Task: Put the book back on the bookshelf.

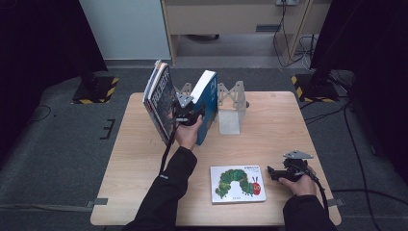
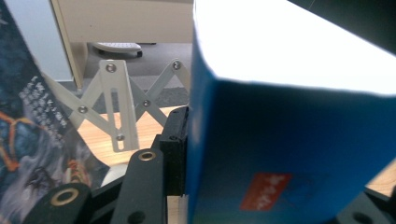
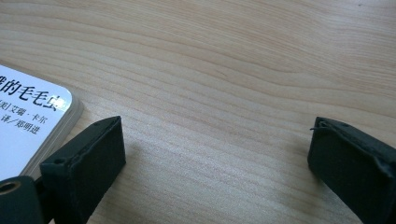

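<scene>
The blue book (image 1: 207,103) stands upright near the table's (image 1: 274,120) far edge, between the rack (image 1: 231,108) and two dark books (image 1: 159,98) leaning to its left. The left gripper (image 1: 188,114) pinches its lower edge, probably to keep it vertical. The right gripper (image 1: 276,172) rests spread and empty beside the flat caterpillar book (image 1: 237,183), likely ready to take it.

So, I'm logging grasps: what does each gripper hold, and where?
The left gripper clamps the blue book across its spine edge. The right gripper holds nothing, jaws open.
</scene>
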### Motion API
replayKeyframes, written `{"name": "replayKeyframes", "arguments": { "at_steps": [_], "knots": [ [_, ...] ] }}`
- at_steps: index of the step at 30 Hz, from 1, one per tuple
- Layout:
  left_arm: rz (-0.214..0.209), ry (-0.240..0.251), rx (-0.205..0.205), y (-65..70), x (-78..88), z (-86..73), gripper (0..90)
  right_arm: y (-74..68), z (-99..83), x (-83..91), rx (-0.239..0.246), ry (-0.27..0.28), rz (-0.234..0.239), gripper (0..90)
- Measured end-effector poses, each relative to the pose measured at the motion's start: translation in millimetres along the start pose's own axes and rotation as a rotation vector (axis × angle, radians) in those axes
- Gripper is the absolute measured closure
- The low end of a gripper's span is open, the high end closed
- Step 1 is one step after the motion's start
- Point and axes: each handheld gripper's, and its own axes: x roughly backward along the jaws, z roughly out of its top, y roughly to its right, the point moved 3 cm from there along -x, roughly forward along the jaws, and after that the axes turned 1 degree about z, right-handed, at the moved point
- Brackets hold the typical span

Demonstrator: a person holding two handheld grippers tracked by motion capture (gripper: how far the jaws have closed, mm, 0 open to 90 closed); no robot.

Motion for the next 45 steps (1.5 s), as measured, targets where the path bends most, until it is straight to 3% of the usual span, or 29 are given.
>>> {"name": "replayKeyframes", "arguments": {
  "at_steps": [5, 8, 16, 19, 24, 34, 42, 45],
  "knots": [
    [0.003, -0.002, 0.0, 2.2, -5.0, 1.6, 58.5, 0.0, 0.1, -0.2, 0.001, 0.002, -0.001, 4.3],
    [-0.02, 0.007, 0.001, 0.7, -3.7, -0.6, 56.7, 0.0, 0.0, -0.2, 0.002, 0.002, 0.0, 4.3],
    [-0.065, 0.019, -0.017, -6.8, 17.2, -17.3, 51.4, 0.1, 0.1, -0.2, 0.003, 0.002, 0.0, 4.3],
    [-0.089, 0.017, 0.0, -9.0, 21.8, -21.6, 53.1, 0.1, 0.1, -0.2, 0.004, 0.002, 0.0, 4.3],
    [-0.046, 0.025, -0.032, -5.9, 20.7, -20.3, 57.2, -0.1, 0.1, -0.2, 0.002, 0.002, 0.0, 4.3],
    [-0.028, 0.004, -0.024, 2.3, 9.1, -14.8, 57.4, 0.0, 0.1, -0.2, 0.002, 0.002, 0.0, 4.3],
    [-0.056, 0.02, -0.04, 8.5, 2.8, -15.4, 53.4, -0.2, 0.1, -0.3, 0.002, 0.001, 0.001, 4.3],
    [-0.089, 0.012, -0.048, 6.9, 7.6, -19.8, 53.1, -0.2, 0.1, -0.3, 0.002, 0.001, 0.001, 4.3]
  ]
}}
